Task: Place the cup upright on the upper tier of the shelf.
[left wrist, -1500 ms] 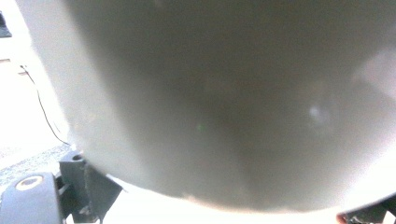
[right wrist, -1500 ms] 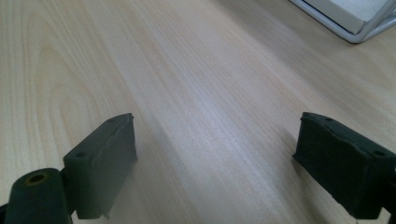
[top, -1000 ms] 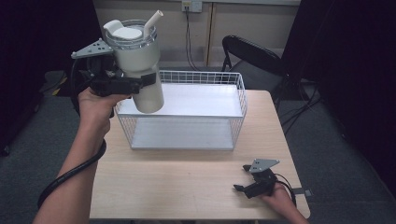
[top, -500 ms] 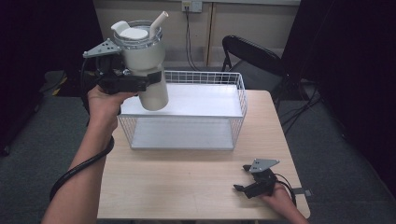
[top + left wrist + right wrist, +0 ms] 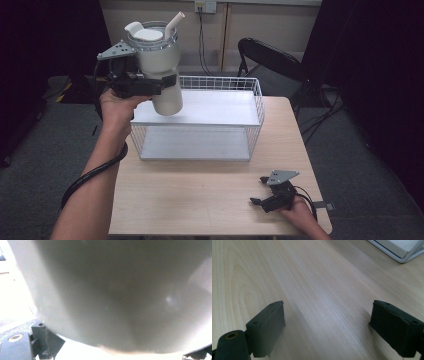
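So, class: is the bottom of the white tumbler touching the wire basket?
Apart. In the high view the left tool holds the tumbler in the air, its base hanging above the wire basket, with a gap under it.

lab/office room | wooden table (image 5: 200, 200) | folding chair (image 5: 270, 60) | wall outlet (image 5: 205, 6) | grey carpet (image 5: 360, 165)

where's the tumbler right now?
High view: the tumbler is held in the air by the left claw, upper left, over the left rear corner of the wire basket.
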{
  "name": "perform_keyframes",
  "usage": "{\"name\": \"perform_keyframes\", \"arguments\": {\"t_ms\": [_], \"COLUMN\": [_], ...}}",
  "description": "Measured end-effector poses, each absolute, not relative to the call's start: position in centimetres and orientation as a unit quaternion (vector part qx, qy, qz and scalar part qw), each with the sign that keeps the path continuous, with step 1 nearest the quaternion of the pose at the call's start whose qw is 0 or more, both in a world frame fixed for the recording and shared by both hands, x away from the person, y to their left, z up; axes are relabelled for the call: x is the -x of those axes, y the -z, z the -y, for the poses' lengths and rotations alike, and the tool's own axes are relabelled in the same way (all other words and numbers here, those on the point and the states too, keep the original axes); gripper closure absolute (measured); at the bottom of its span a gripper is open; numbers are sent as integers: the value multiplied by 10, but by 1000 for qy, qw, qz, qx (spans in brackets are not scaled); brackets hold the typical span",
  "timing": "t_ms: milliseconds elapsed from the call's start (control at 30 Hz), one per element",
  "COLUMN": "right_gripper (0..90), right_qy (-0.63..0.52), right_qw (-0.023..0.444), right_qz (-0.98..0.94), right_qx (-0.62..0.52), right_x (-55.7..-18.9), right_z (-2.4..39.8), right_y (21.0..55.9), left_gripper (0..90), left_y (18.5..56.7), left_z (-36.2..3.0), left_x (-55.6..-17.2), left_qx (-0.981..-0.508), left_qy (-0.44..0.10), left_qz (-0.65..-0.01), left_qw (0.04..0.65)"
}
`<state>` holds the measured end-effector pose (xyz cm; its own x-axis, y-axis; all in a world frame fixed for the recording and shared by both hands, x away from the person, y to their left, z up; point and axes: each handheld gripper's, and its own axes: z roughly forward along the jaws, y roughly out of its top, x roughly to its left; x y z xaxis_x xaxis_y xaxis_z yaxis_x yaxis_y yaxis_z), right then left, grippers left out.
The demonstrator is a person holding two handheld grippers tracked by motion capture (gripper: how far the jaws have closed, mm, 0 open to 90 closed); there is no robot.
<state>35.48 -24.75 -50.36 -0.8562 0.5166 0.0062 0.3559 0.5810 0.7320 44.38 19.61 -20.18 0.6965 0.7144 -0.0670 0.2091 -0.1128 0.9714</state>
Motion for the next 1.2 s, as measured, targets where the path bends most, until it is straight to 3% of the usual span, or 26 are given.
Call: {"name": "perform_keyframes", "arguments": {"t_ms": [1200], "right_gripper": [117], "right_qy": [-385], "right_qw": [104], "right_qz": [-883], "right_qx": [-247], "right_x": [-355], "right_z": [248], "right_y": [504], "left_gripper": [103], "left_y": [217], "left_z": [-175], "left_x": [-475], "left_qx": [-717], "left_qy": [-221], "left_qz": [-334], "left_qw": [571]}}
